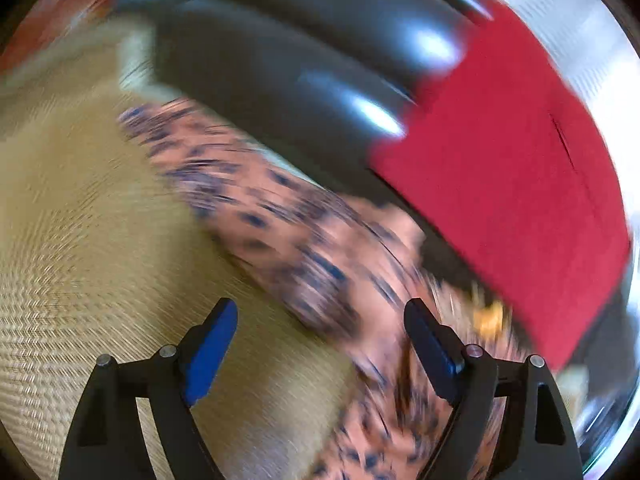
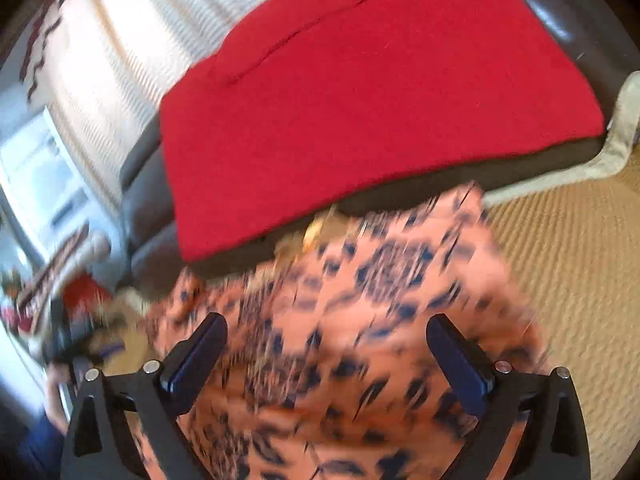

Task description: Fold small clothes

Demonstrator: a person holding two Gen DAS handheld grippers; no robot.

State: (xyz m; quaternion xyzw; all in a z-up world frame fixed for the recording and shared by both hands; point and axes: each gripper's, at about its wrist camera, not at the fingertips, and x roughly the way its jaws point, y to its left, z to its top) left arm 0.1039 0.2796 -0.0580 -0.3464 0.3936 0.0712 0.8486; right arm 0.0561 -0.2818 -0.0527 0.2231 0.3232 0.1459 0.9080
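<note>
A small orange garment with dark spots [image 1: 304,240] lies on a beige woven carpet [image 1: 80,240], blurred by motion. My left gripper [image 1: 320,320] is open above the carpet, with the garment running between and past its right finger. In the right wrist view the garment [image 2: 360,320] spreads under my right gripper [image 2: 326,344], which is open and empty over the cloth. Both grippers have blue pads [image 1: 208,356].
A dark leather sofa [image 1: 288,60] stands just behind the garment, with a red cushion [image 2: 360,100] on its seat. Beige carpet [image 2: 580,280] lies to the right. Bright window blinds [image 2: 120,60] and blurred clutter [image 2: 72,320] are at the left.
</note>
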